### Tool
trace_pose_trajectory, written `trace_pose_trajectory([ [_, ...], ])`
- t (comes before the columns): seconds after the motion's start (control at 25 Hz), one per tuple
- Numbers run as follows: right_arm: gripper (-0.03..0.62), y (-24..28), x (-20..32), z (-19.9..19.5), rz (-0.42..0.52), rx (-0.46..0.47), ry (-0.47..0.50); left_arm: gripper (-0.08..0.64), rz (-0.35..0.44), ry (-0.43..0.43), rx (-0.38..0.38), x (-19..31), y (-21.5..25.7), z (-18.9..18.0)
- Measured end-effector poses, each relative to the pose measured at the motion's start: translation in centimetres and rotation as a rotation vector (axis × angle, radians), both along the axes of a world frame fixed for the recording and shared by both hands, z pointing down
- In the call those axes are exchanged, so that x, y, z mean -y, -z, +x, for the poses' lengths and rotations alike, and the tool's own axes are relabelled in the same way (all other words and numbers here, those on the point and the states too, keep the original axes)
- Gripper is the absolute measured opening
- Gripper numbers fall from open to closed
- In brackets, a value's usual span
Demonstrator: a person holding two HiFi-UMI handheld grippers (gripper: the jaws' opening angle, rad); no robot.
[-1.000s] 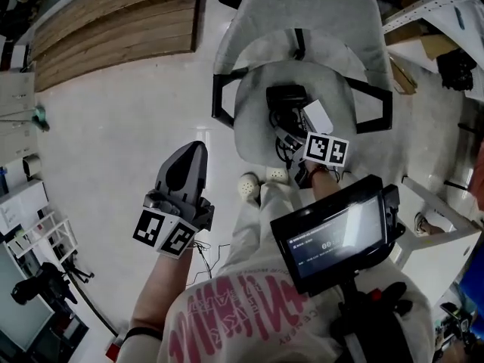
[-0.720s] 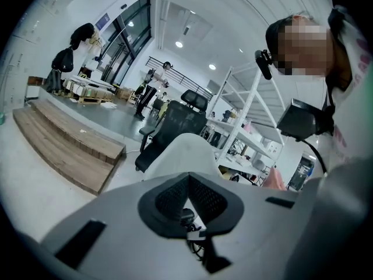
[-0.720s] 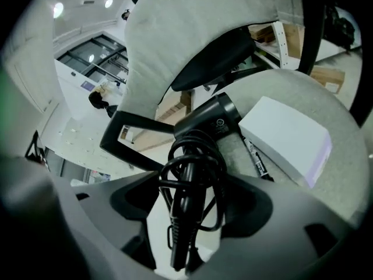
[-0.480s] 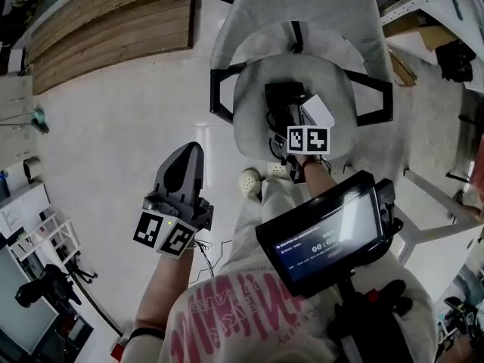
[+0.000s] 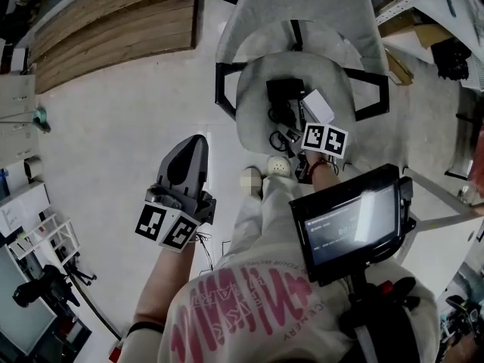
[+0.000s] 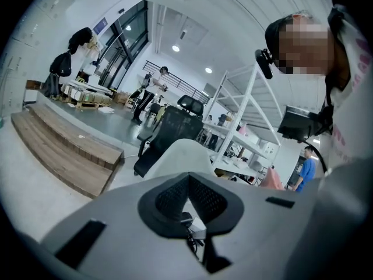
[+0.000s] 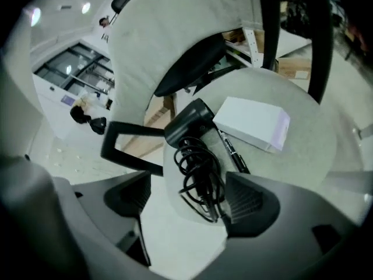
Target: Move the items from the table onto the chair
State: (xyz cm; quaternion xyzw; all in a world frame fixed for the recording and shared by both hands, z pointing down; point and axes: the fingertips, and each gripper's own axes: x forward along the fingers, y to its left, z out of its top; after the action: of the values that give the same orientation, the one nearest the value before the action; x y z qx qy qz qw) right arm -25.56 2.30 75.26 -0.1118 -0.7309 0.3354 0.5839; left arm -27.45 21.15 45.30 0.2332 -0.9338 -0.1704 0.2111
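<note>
- On the grey fabric chair seat [image 5: 253,108] lie a black hair dryer with coiled cord [image 7: 195,127], a white box [image 7: 253,124] and a black pen [image 7: 233,153].
- At the seat's front edge, the right tool [image 7: 186,206] has just been opening; its jaws stand spread, with cord loops between them.
- The left tool [image 5: 190,151], pressed together and empty, hangs over open pale floor [image 5: 106,127].

We see a stepped wooden platform [image 5: 113,29] across the upper left of the head view, on a pale glossy floor [image 5: 113,142]. At the lower left stands a dark camera on a tripod [image 5: 41,290], with a white shelf cart [image 5: 30,225] just above it in the frame. At lower centre is a white shirt with pink lettering [image 5: 242,308], and to its right a lit, tilted screen [image 5: 352,221]. A pale clog [image 5: 278,166] shows near mid-frame. In the left gripper view we find a black office chair [image 6: 175,127] at centre, a white shelving rack [image 6: 239,140] to its right, a person in blue [image 6: 304,168] at the far right, and another person [image 6: 152,87] standing far back, left of centre
</note>
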Motion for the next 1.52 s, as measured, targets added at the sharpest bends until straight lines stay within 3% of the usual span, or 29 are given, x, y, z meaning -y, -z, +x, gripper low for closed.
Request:
trace_pose_trajectory([
  [0.12,0.408,4.0,0.5,-0.8,-0.093,0.068,-0.108,0.008,0.012,-0.014,0.042,-0.6,1.5,0.2],
  [0.28,0.389,10.4,2.4,-3.4,-0.143,0.231,-0.178,0.008,0.035,-0.055,0.112,0.1,3.8,-0.4],
  [0.36,0.348,14.1,3.2,-4.1,-0.162,0.319,-0.198,0.008,0.046,-0.086,0.135,0.9,4.8,-0.2],
  [0.6,0.107,27.1,5.2,-3.1,-0.149,0.618,-0.207,0.008,0.111,-0.174,0.186,3.0,7.8,1.2],
  [0.68,0.062,30.6,5.5,-2.3,-0.183,0.717,-0.206,0.008,0.126,-0.214,0.202,3.9,8.3,1.8],
  [0.84,0.029,35.3,6.9,-0.1,-0.278,0.901,-0.197,0.008,0.153,-0.265,0.212,4.8,8.5,2.7],
  [0.96,0.015,38.8,7.2,2.4,-0.281,0.954,-0.201,0.008,0.173,-0.283,0.227,4.7,9.6,3.5],
  [1.16,0.014,40.4,8.9,5.6,-0.147,1.025,-0.179,0.008,0.170,-0.351,0.242,5.7,10.5,4.4],
  [1.36,0.012,39.3,11.0,7.0,-0.024,1.009,-0.204,0.008,0.146,-0.401,0.255,6.9,10.6,4.5],
  [1.52,0.012,38.6,12.1,7.5,-0.016,0.986,-0.244,0.008,0.134,-0.413,0.255,7.1,10.7,4.6],
])
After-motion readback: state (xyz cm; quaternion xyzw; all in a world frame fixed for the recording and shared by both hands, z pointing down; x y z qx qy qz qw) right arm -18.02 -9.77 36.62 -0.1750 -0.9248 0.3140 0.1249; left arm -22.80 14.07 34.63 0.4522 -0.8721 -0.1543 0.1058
